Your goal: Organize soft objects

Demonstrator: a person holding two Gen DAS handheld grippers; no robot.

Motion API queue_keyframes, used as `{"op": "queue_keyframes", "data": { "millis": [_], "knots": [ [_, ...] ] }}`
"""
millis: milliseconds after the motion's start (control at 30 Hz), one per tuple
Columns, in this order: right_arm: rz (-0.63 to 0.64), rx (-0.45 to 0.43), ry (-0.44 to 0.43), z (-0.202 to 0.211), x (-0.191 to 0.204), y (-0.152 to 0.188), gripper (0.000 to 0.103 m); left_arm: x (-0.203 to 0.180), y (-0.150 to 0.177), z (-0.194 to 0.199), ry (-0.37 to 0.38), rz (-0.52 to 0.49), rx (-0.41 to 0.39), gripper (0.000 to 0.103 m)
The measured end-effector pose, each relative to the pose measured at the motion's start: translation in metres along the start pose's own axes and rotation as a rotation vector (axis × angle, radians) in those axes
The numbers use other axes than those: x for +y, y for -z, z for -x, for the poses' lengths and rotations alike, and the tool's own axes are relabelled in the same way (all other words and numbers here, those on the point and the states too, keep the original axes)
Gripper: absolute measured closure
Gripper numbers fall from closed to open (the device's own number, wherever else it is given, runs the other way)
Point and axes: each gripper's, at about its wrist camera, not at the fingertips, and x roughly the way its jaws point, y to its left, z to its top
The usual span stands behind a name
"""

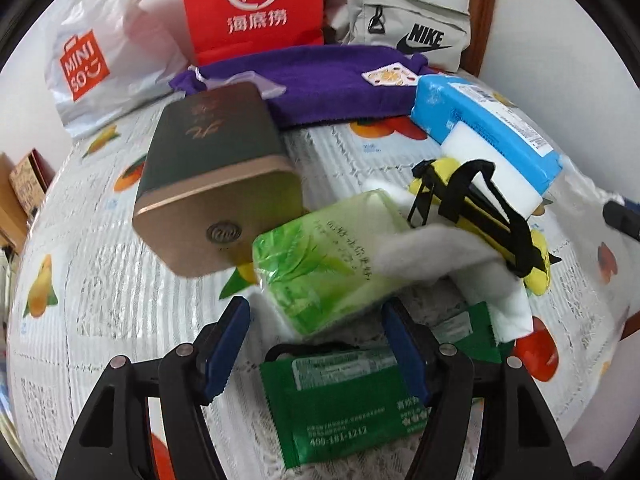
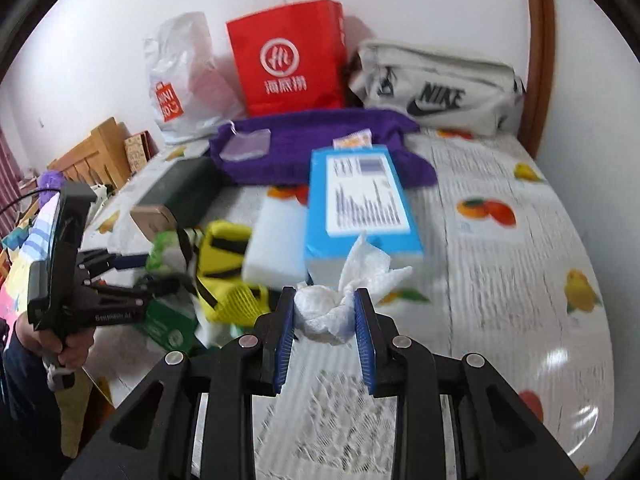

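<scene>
White crumpled tissue (image 2: pixel 326 312) sits pinched between the blue pads (image 2: pixel 280 344) of my right tongs (image 2: pixel 325 336), lifted just above the fruit-printed bed cover (image 2: pixel 500 280) and in front of the blue tissue pack (image 2: pixel 360 208) and white foam block (image 2: pixel 276 248). My left tongs (image 1: pixel 316 344) hang spread wide with nothing between them, over a dark green sachet (image 1: pixel 344 408) and just short of the light green tissue pack (image 1: pixel 332 260). Along the bed's far edge lie a purple drawstring pouch (image 1: pixel 320 88), a red paper bag (image 1: pixel 252 4), a white plastic bag (image 1: pixel 100 52) and a grey fabric waist bag (image 1: pixel 400 24).
</scene>
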Motion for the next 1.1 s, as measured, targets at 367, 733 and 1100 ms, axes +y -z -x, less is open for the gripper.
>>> {"op": "queue_keyframes", "data": {
  "millis": [367,733,1100],
  "knots": [
    [-0.036,0.056,-0.028,-0.019,-0.011,0.023,0.074,-0.006,0.003,0.007,0.003,-0.042,-0.032,0.065],
    [-0.044,0.074,-0.048,-0.025,-0.006,0.033,0.074,0.009,0.011,0.031,0.023,0.043,-0.069,0.071],
    [-0.022,0.034,-0.052,-0.007,0.003,0.027,0.074,0.016,0.015,0.057,0.020,0.064,-0.116,0.075]
  ]
}}
